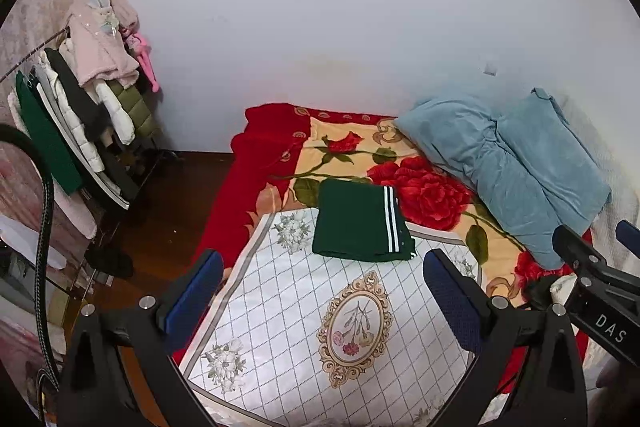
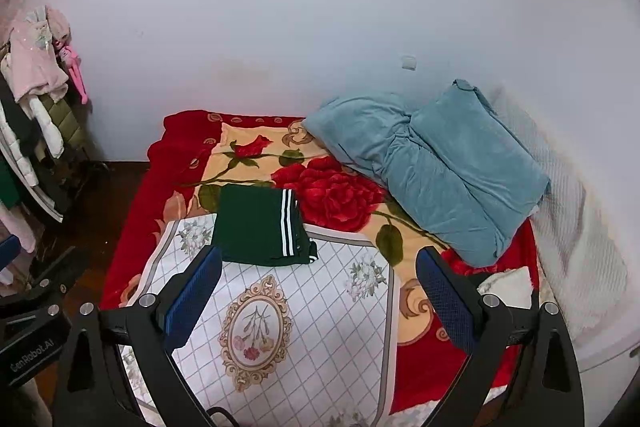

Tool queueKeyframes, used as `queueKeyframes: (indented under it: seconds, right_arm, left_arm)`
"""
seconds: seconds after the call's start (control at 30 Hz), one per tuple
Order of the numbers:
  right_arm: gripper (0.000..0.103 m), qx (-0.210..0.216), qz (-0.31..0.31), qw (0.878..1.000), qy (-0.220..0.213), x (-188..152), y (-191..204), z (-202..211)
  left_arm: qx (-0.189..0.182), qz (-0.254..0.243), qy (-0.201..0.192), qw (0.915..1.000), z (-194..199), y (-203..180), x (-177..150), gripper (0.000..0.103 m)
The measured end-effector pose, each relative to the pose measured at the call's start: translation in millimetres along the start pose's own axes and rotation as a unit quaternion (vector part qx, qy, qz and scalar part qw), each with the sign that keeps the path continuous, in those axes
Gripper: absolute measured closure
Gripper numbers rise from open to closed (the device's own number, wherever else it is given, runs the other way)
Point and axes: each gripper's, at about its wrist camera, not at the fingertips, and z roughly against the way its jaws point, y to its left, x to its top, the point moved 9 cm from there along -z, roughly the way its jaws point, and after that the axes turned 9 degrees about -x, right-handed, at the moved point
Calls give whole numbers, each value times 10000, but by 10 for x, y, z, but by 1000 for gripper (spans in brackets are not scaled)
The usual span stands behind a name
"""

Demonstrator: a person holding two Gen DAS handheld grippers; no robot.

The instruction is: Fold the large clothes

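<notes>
The green trousers [image 1: 360, 223] lie folded at the far edge of the white cloth [image 1: 280, 307] on the bed; both the left hand-held gripper [image 1: 322, 303] and right hand-held gripper [image 2: 320, 303] hover spread and empty, so this garment's folding looks finished

Home bedroom: bed [image 2: 132, 267], clothes rack [image 1: 80, 131].

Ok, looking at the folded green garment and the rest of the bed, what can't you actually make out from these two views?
- Green garment: what kind it is; only the folded top layer shows, in both views.
- Blue bedding: whatever lies under it, both views.
- Near edge of the patterned cloth: cut off by the frame and the right gripper.
- Clothes rack: its base is lost in dark clutter, left view.
</notes>
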Motion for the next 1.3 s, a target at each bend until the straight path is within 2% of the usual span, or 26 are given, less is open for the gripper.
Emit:
queueKeyframes:
  seconds: [1.3]
  right_arm:
    - [4,110,107,9999,-68,-59,-28,36]
  left_arm:
    - [64,42,-86,9999,139,-2,3,1]
